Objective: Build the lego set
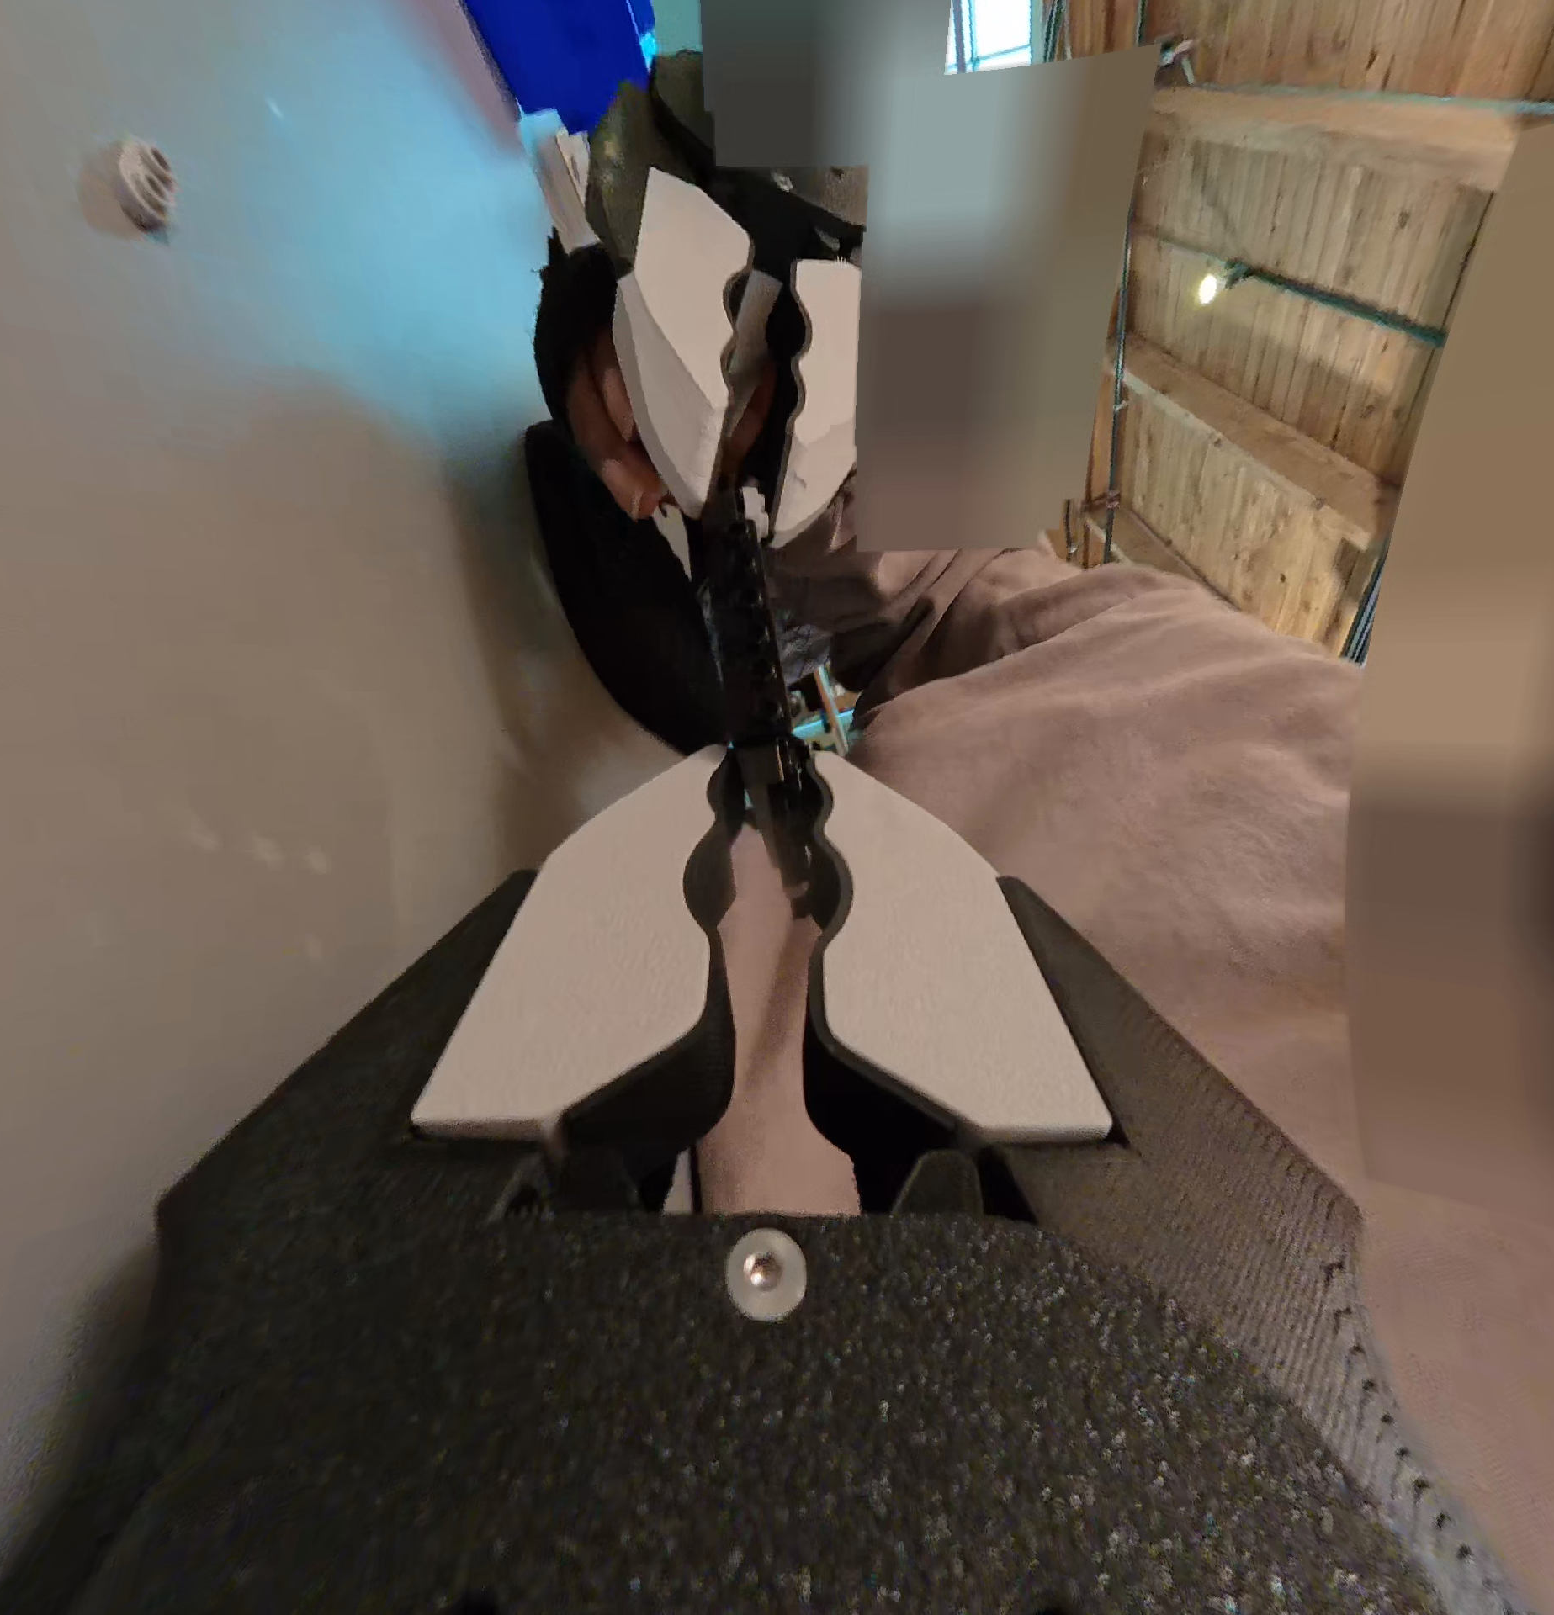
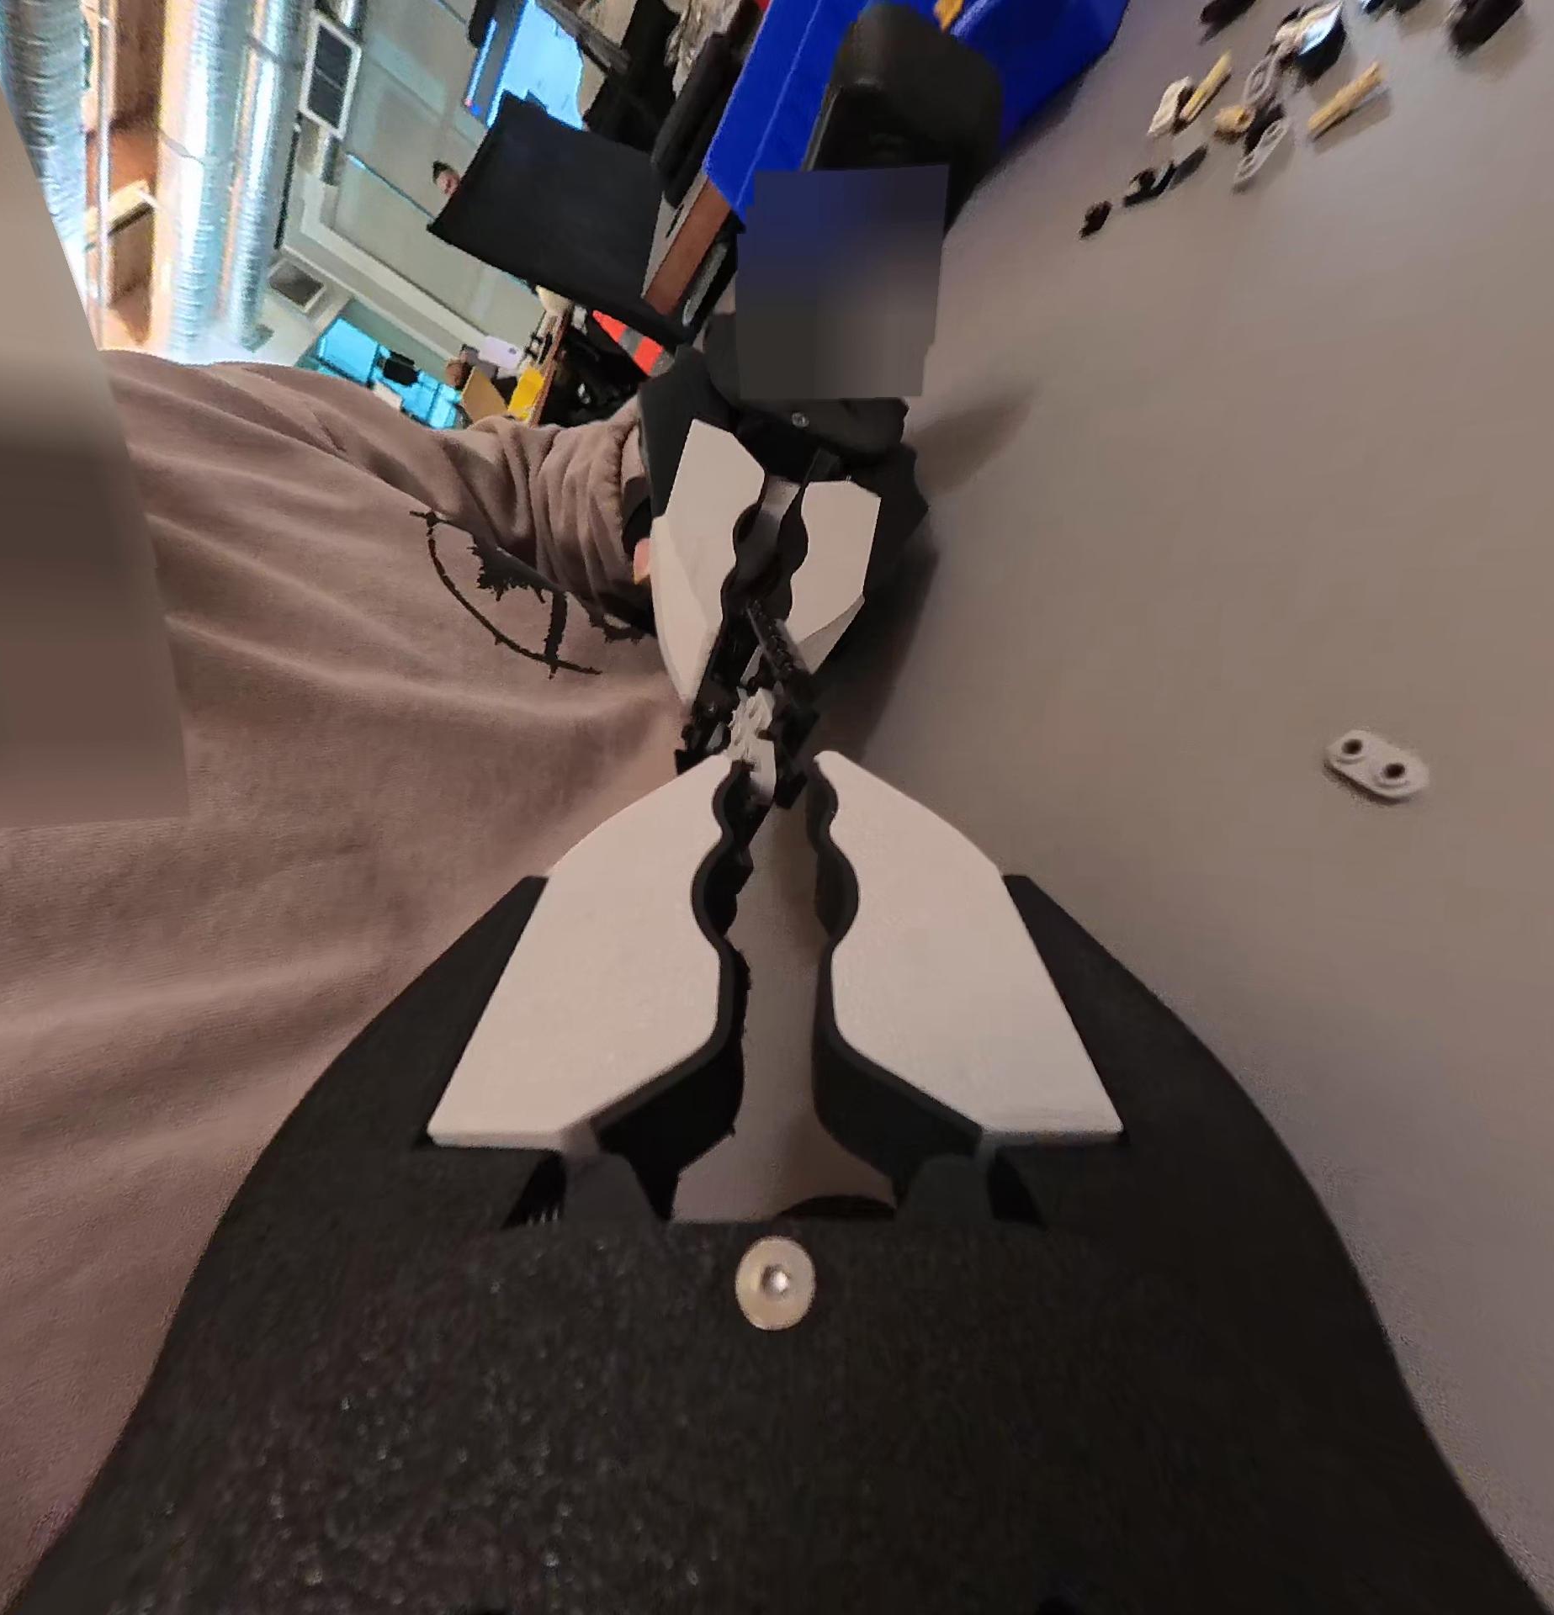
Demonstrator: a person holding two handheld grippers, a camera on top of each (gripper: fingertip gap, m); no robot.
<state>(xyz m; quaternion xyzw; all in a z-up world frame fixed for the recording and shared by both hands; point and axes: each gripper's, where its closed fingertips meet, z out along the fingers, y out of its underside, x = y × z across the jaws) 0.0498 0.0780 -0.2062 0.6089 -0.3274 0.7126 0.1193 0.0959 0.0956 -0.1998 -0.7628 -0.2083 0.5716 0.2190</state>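
Both white-fingered grippers clamped on one black lego strip, held between them.

Left gripper (image 1: 766,773): fingertips pinched on the near end of the long, studded black lego assembly (image 1: 751,629); right gripper (image 1: 738,411) closes on its far end, facing back. From the right wrist view, right gripper (image 2: 769,773) nips the assembly (image 2: 760,690) where a small white piece sits among black ones; left gripper (image 2: 756,594) grips opposite. Assembly held off the grey worktop (image 2: 1236,542), in front of a person's taupe sweatshirt (image 2: 318,699). Flat grey two-hole lego plate (image 2: 1376,767) lies apart on the worktop; scattered tan, grey and black loose pieces (image 2: 1263,105) farther off, near a blue bin (image 2: 782,96).
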